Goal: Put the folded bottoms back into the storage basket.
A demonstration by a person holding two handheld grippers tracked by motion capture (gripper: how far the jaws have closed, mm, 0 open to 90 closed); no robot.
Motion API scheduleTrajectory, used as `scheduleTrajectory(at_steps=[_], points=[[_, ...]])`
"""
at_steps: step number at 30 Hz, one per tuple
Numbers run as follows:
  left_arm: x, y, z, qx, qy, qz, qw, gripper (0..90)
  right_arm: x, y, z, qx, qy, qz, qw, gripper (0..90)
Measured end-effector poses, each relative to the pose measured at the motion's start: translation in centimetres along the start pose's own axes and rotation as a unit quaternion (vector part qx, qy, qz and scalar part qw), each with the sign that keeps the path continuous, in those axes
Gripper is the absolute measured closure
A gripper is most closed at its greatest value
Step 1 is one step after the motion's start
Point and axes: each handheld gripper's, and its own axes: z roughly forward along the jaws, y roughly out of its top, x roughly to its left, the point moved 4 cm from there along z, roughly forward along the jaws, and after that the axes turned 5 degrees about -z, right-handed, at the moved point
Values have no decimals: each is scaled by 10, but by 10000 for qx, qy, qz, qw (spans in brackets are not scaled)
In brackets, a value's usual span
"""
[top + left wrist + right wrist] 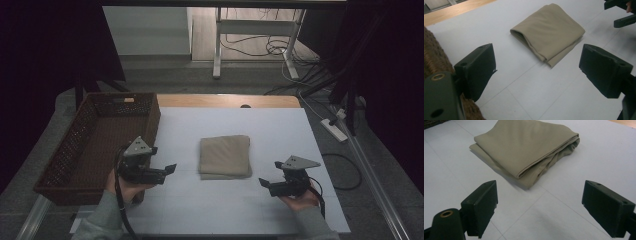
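My left gripper (167,170) sits at the lower left of the high view and my right gripper (266,184) at the lower right, both with jaws spread wide and holding nothing, both aimed inward at the folded square of beige cloth (225,156) that lies flat in the middle of the frame, apart from either of them. In the left gripper view the cloth (549,32) lies in the upper centre with its rounded fold toward me and its layered loose edges at the lower right; in the right gripper view it (524,147) fills the upper centre, loose layers bunched at the right edge. To take it well, I judge I should come in low from both sides, slide one jaw under the whole stack at each side and close on all the layers together, so that no layer peels off and the fold holds. The dark brown woven wicker basket (60,165), empty as far as I can see, stands at the left of the high view, just beside my left hand. The cloth rests on a white sheet (280,130) over a wooden tabletop (225,100); beyond, at the top, the room is dim, with a grey floor, white desk legs (217,50) and loose cables (300,75).
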Motion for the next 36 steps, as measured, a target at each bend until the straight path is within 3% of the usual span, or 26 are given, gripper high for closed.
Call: scheduleTrajectory(at_steps=[18,36], points=[[-11,28,26,48,-79,147,9998,133,0,0,0,2,-25,3,10000,133],[-6,46,50,115,-59,105,9999,135,0,-2,2,53,-32,0,10000,132]])
